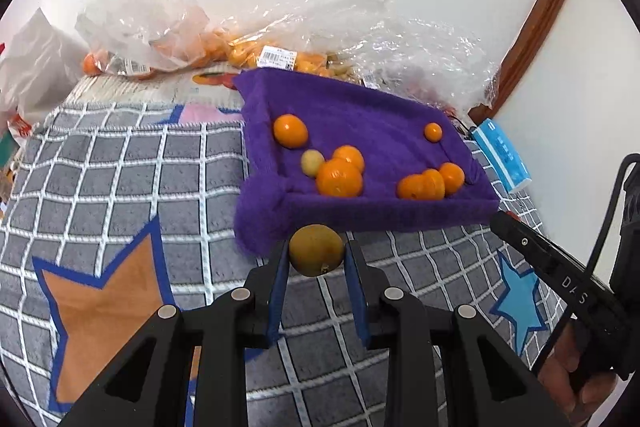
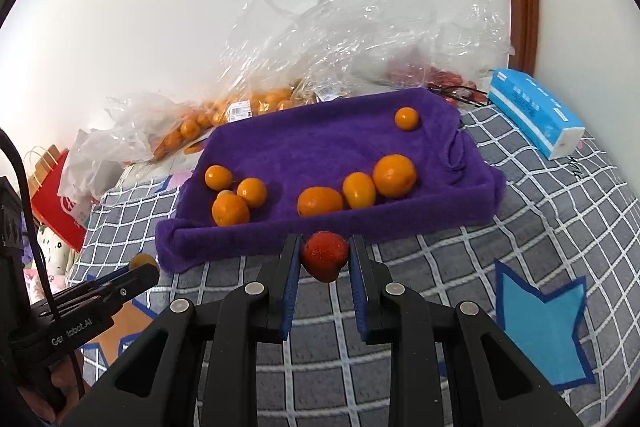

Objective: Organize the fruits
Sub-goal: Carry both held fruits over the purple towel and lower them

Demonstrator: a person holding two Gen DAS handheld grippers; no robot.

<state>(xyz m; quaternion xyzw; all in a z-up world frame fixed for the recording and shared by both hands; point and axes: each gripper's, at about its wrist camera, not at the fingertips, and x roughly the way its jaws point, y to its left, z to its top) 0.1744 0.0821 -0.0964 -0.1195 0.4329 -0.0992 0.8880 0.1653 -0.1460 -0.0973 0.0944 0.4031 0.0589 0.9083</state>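
My left gripper (image 1: 316, 251) is shut on a yellow-brown round fruit (image 1: 316, 249) and holds it just in front of the purple towel-lined tray (image 1: 360, 215). My right gripper (image 2: 325, 255) is shut on a red strawberry (image 2: 325, 255), also just in front of the tray (image 2: 320, 227). Several orange kumquats (image 1: 339, 179) and one pale yellow fruit (image 1: 312, 162) lie in the tray; they also show in the right wrist view (image 2: 394, 175). The left gripper shows at the lower left of the right wrist view (image 2: 140, 269).
Clear plastic bags of oranges (image 1: 248, 51) and red fruit (image 2: 440, 75) lie behind the tray against the wall. A blue tissue pack (image 2: 536, 111) sits right of the tray. A red paper bag (image 2: 56, 203) stands at the left. A grey checked cloth (image 1: 120, 167) covers the surface.
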